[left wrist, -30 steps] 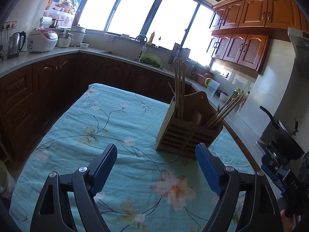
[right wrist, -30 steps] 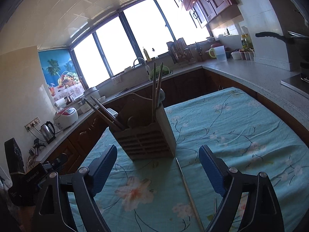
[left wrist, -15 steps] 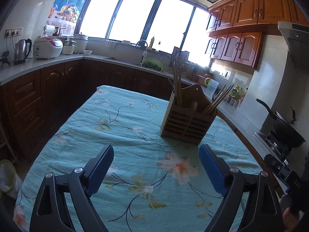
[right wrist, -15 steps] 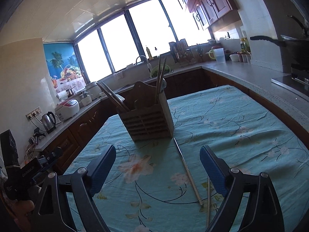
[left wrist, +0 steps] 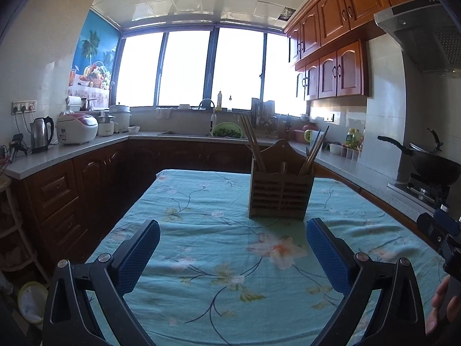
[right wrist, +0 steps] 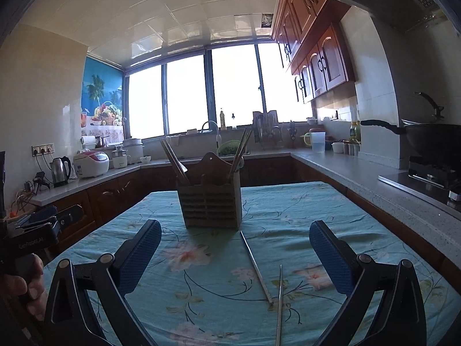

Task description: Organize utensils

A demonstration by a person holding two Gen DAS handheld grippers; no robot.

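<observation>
Teal floral tablecloth (left wrist: 201,230), brownish holder (left wrist: 281,194)

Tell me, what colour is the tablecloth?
The tablecloth is turquoise with a flower-and-vine pattern; the left wrist view shows it best.

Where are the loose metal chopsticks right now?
In the right wrist view, the two metal chopsticks lie on the floral tablecloth, just in front and right of the wooden utensil holder, between the open right gripper's fingers.
</observation>
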